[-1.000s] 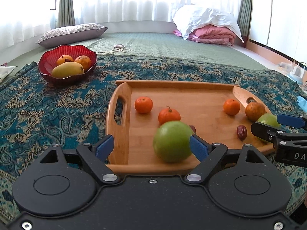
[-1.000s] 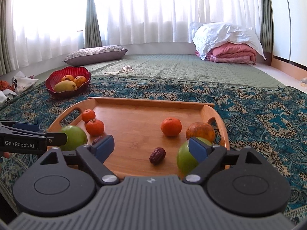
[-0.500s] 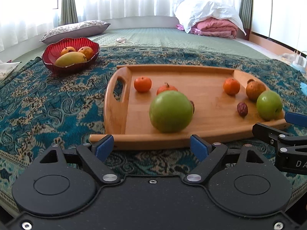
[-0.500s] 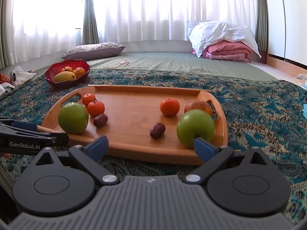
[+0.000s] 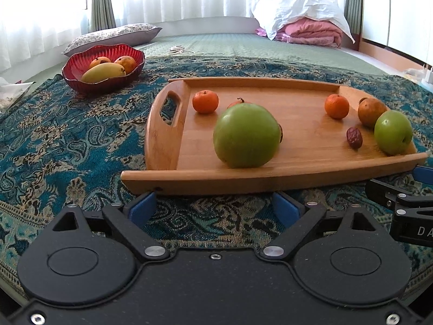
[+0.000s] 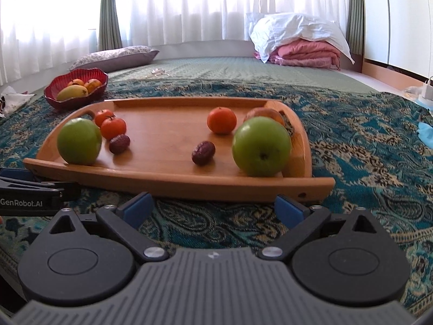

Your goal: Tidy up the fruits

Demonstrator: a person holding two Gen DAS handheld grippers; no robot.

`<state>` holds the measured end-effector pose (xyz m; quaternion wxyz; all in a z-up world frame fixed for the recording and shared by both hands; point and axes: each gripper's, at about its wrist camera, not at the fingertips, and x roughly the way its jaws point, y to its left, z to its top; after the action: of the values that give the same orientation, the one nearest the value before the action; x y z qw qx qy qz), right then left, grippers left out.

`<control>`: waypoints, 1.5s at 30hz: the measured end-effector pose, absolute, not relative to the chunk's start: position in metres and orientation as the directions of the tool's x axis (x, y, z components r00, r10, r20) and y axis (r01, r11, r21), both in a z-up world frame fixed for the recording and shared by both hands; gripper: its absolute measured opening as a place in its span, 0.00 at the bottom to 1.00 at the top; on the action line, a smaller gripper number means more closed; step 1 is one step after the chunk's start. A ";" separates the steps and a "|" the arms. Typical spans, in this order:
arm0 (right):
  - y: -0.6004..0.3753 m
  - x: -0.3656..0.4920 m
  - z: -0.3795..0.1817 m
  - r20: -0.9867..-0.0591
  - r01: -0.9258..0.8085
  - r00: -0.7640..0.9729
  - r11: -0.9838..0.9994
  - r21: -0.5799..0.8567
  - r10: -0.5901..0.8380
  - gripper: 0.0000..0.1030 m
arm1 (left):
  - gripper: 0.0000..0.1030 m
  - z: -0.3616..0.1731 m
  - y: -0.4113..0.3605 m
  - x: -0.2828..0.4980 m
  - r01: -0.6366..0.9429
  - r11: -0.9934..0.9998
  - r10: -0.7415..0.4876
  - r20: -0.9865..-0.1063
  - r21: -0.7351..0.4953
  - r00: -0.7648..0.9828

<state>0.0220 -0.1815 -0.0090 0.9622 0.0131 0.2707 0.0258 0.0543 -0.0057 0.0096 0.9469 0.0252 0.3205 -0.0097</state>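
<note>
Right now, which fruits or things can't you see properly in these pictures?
- Left wrist view: a small orange fruit and a dark date are mostly hidden behind the big green apple.
- Right wrist view: the brownish fruit sits half behind the other green apple.
- Right wrist view: the left gripper is cut off by the left edge.
- Both views: the red bowl wall hides whatever lies low inside.

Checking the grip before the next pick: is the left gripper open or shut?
Open. The left gripper has its blue pads spread wide with only the patterned cloth between, short of the wooden tray.
</note>
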 end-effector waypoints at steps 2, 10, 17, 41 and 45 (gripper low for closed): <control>-0.181 0.023 -0.013 -0.529 -0.039 0.847 0.999 0.038 0.053 0.99 | 0.91 0.007 -0.006 0.054 0.035 0.998 0.002 -0.604 0.048 0.797; -0.177 0.028 -0.019 -0.548 -0.024 0.836 1.000 0.019 0.031 1.00 | 0.99 0.002 -0.008 0.061 0.007 0.998 0.034 -0.592 0.068 0.805; -0.174 0.031 -0.024 -0.556 -0.008 0.831 1.000 -0.002 0.005 1.00 | 1.00 -0.002 -0.002 0.063 0.005 0.999 0.018 -0.598 0.038 0.801; -0.170 0.032 -0.027 -0.554 -0.009 0.832 1.000 -0.030 -0.010 1.00 | 1.00 -0.005 0.002 0.066 0.008 1.000 0.006 -0.608 0.020 0.794; -0.169 0.031 -0.028 -0.554 -0.009 0.833 0.999 -0.035 -0.012 1.00 | 1.00 -0.005 0.002 0.066 0.008 1.000 0.006 -0.608 0.020 0.794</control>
<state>0.0314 -0.1687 -0.0279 0.9571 -0.0181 0.2893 -0.0007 0.0663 0.0017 -0.0051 0.9471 0.0106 0.3207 -0.0005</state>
